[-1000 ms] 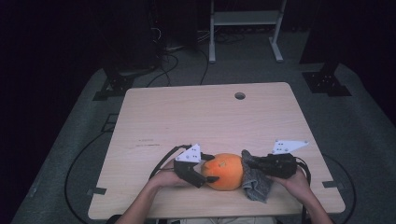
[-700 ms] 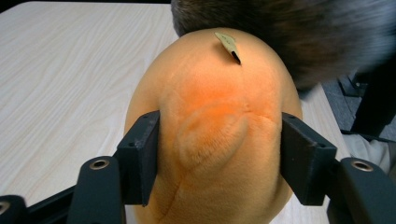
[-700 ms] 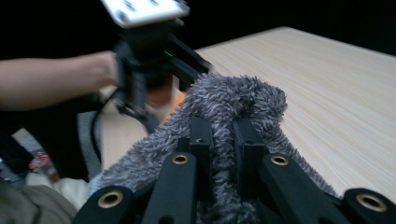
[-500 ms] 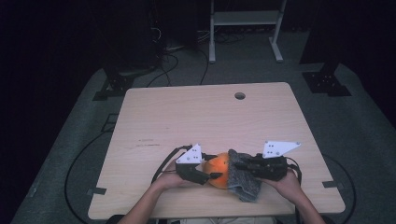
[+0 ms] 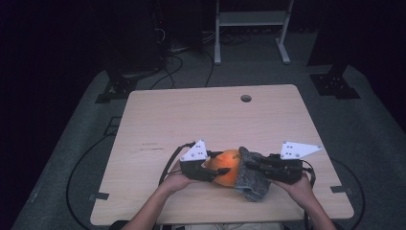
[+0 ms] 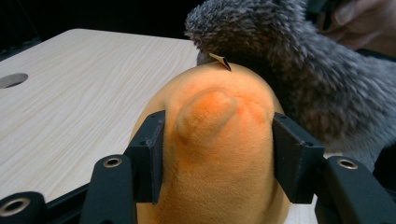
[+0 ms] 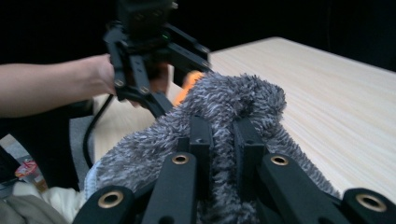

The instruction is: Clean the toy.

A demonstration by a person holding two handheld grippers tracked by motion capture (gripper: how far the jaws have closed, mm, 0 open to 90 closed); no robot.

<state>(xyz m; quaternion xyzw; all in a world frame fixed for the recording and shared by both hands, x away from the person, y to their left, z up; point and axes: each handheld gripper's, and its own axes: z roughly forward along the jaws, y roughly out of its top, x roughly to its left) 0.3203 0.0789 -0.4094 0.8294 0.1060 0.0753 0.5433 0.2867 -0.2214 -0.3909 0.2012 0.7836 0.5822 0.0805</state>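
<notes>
1. Setting. A person works at a pale wooden table [image 5: 191, 120], a two-jaw gripper in each hand; a round cable hole [image 5: 246, 98] lies in the far part of the tabletop.
2. Objects. An orange plush toy [image 5: 229, 167] sits near the front edge of the table, between the two grippers. A grey fuzzy cloth [image 5: 253, 178], possibly a sock or cover, lies draped against the toy's right side and over part of its top.
3. Left gripper [image 5: 210, 168]. In the left gripper view its jaws have just been closing and now press on either side of the plush toy [image 6: 215, 154], whose soft body bulges between the pads.
4. Right gripper [image 5: 253, 166]. In the right gripper view the jaws stand nearly together, pinching a fold of the grey fuzzy cloth [image 7: 233, 107] between them.
5. Step in hand. Judged from the two grips, the toy is being steadied while the cloth is drawn over it or pulled away from it; the frames do not settle which.
6. Next move. It would call for a firm hold on the toy by the left gripper while the right carries the cloth edge along the toy's curve, without letting the pinched fold slip.
7. Caution. The plush yields under pressure, so it may squirm out of the jaws.
</notes>
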